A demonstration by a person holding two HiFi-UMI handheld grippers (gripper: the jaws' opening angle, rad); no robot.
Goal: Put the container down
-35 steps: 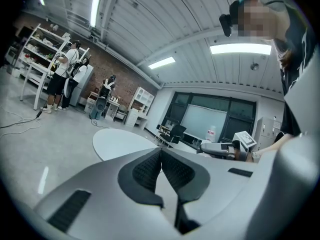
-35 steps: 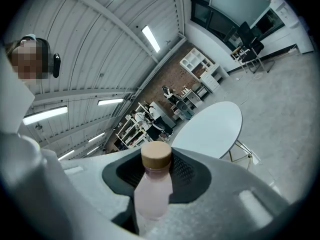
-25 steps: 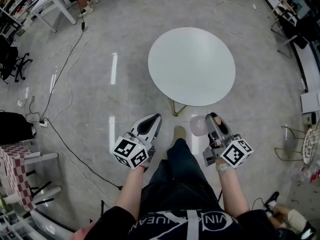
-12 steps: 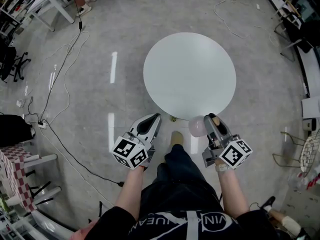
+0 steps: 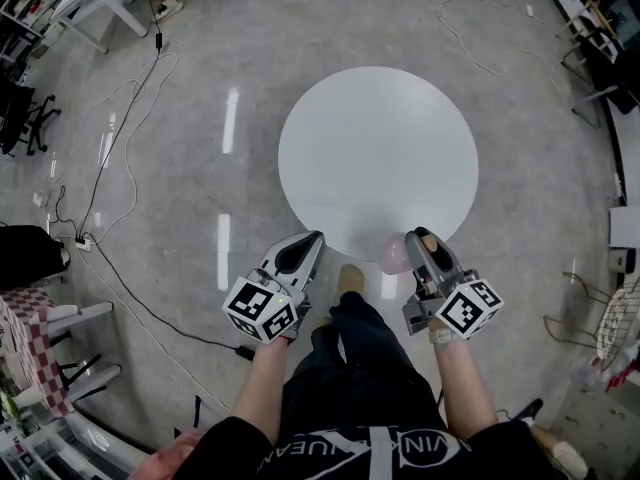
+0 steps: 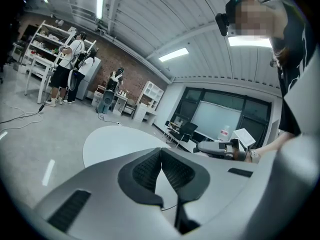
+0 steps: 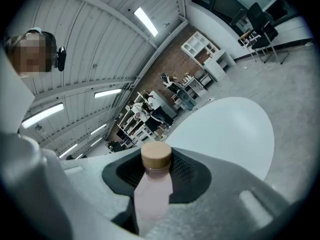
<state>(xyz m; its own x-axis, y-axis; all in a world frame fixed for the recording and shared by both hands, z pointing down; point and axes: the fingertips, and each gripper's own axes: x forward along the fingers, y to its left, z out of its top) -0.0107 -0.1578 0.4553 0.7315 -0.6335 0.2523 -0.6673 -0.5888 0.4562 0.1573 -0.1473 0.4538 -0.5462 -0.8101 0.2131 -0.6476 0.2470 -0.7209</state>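
Right gripper [image 5: 422,240]: jaws clenched on the container, a pale pink bottle [image 7: 151,191] with a tan cap [image 7: 156,156]. The ribbed pads press its neck from both sides just under the cap. In the right gripper view the bottle stands upright between the jaws, cap topmost. In the head view the bottle sticks out to the left of the gripper's tip and overlaps the near rim of the round white table [image 5: 378,148]; it is carried off the surface, not resting on anything. Left gripper [image 6: 161,152]: jaws pressed together, pads meeting, nothing between them. In the head view it is level with the right one and well apart from it, on the near side of the table rim. Table top bare. The person's dark-trousered leg [image 5: 355,343] and a light shoe [image 5: 350,276] show between the two grippers. Grey floor [image 5: 150,228] with cables [image 5: 130,158] trailing at left.
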